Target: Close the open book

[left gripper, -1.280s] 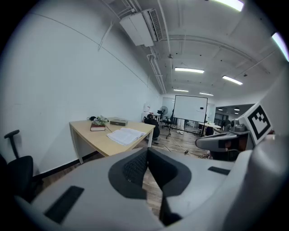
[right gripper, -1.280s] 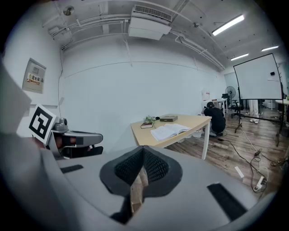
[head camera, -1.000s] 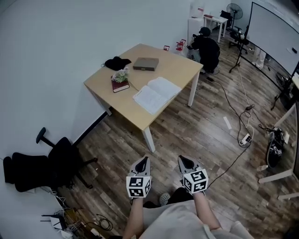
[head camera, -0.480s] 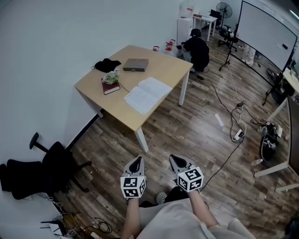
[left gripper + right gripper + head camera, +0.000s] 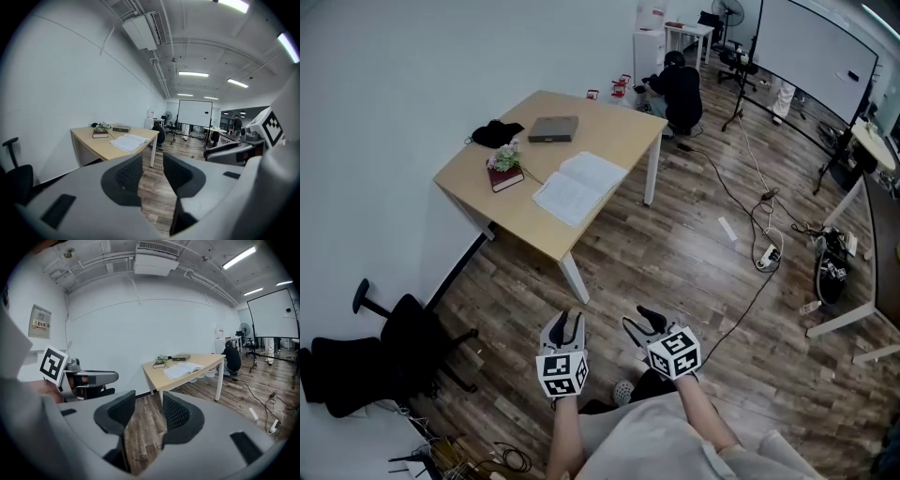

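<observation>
**The Book Is Far Off and My Tongs Are Empty**

I hold my left tongs (image 5: 565, 324) and my right tongs (image 5: 641, 323) low in front of me, over the wood floor (image 5: 675, 253). Both are opening right now. Nothing is between their jaws. I see only floor through the gaps.

The open book (image 5: 578, 186) lies flat on the table (image 5: 609, 131), close to the table edge nearest me. It is well apart from my tongs, so I think I must walk over first. Farther back on the table sit a red book (image 5: 506, 178) with a little plant (image 5: 502, 156) on top, a flat grey box (image 5: 553, 128) and a black lump (image 5: 495, 133).

The pages look thin and floppy. I think they would bend or rip if I pinched only a few of them. One half of the book is likely light enough to lift.

I would take hold at the outer edge of one side, cover and pages together. Then I would swing that side up and over the middle fold. The table top looks smooth, so the book may slide. My other tongs could press the other half down to keep it from moving.
</observation>
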The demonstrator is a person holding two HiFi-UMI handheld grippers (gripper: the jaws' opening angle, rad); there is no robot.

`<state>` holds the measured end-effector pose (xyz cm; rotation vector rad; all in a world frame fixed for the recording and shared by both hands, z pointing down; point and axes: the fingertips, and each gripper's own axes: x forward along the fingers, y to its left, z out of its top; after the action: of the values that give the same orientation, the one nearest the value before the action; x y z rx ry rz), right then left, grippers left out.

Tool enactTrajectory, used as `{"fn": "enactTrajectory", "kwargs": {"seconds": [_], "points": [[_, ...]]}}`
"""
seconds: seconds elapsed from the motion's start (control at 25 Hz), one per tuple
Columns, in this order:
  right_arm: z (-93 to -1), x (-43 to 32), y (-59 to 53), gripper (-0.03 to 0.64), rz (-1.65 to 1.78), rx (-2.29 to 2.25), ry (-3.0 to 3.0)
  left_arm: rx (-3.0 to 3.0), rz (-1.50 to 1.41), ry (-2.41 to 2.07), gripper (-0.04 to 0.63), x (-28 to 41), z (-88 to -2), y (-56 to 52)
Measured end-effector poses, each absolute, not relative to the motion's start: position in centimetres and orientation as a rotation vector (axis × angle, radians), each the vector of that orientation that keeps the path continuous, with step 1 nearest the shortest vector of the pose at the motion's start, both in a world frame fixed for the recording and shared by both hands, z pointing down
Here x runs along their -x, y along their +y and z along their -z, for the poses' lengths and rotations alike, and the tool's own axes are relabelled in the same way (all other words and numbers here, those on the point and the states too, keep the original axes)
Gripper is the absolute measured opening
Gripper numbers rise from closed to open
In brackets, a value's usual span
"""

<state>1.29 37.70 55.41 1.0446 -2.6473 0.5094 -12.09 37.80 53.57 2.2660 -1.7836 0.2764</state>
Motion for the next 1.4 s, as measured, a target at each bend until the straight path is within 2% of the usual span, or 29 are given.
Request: {"fn": "enactTrajectory", "kwargs": {"seconds": [0.76, 1.12, 1.4], "points": [[-53.9, -3.7, 34.7, 0.209, -0.378, -1.173, -2.628, -2.283, -0.262, -1.695, 0.141, 10.0, -55.1, 35.9], [-54.0, -2.1, 27.9, 0.213, -0.314, -1.113, -2.646, -2.256, -0.265, -1.751, 0.141, 11.6, -54.8, 29.2], [-54.0, -2.3, 19.3, 0.216, -0.37, -1.114, -2.654, -2.252, -0.305, -1.706, 0.141, 10.2, -55.1, 21.1]]}}
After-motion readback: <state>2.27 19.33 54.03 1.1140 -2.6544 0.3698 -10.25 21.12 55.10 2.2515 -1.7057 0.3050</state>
